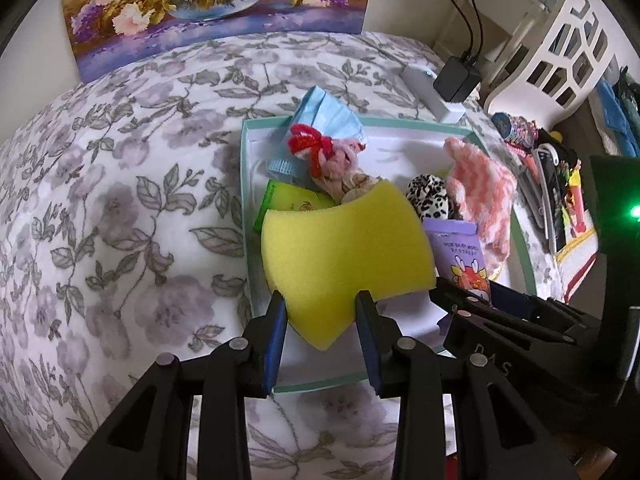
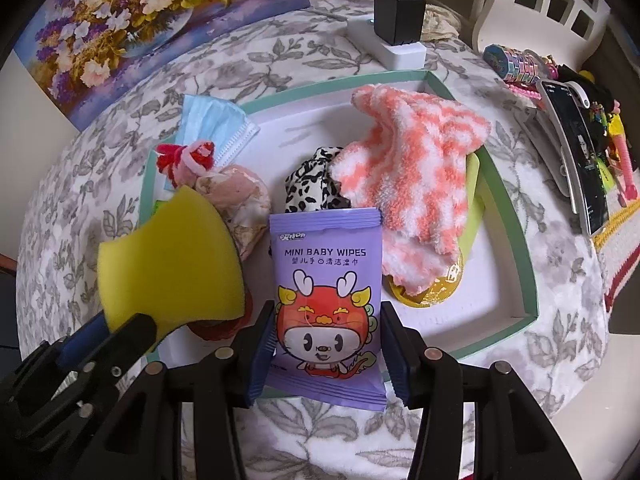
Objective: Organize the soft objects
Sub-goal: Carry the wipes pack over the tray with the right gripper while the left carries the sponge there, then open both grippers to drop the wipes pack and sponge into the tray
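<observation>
Left wrist view: the left gripper (image 1: 322, 312) clamps a yellow sponge (image 1: 344, 256) between its blue pads, held over the near left corner of the green-rimmed box (image 1: 500, 152). The right gripper (image 2: 328, 344) pinches a purple wipes pack (image 2: 324, 280) (a cartoon dragon on it) above the box's near edge, just before a pink-and-white fuzzy cloth (image 2: 416, 168) and a blue face mask (image 2: 216, 124).

Place: home room
Signs: floral blanket (image 1: 120, 200), flower painting (image 1: 208, 4) against wall, white plastic chair (image 1: 560, 48), charger on power strip (image 2: 394, 28)
</observation>
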`<state>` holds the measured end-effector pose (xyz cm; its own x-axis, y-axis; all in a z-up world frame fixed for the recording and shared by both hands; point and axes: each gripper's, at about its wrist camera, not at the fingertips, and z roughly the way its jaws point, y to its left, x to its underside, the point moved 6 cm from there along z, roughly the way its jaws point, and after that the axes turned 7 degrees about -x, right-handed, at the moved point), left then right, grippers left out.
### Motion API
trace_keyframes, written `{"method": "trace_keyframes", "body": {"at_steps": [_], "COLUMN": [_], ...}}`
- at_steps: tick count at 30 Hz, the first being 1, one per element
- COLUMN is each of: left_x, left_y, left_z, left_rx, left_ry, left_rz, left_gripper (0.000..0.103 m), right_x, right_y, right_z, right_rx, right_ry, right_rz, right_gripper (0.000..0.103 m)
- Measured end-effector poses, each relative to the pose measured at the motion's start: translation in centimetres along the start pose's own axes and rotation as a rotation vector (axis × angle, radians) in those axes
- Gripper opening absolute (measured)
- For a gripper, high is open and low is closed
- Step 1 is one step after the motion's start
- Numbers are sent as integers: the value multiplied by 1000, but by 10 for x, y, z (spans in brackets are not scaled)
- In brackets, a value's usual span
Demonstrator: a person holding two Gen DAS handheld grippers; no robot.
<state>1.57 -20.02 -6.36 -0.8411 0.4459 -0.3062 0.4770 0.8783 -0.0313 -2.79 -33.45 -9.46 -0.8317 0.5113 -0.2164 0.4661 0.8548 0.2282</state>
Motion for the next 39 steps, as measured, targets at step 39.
{"method": "trace_keyframes", "body": {"at_steps": [39], "left_x": [1], "left_y": [7], "left_z": [14], "left_rx": [-32], "left_ry": [70], "left_rz": [-15], "left_gripper": [56], "right_x": [-5], "right_y": [-1], "right_z": [18], "right_rx": [5], "right_ry": [31], "right_rz": [21], "right_gripper": [64]}}
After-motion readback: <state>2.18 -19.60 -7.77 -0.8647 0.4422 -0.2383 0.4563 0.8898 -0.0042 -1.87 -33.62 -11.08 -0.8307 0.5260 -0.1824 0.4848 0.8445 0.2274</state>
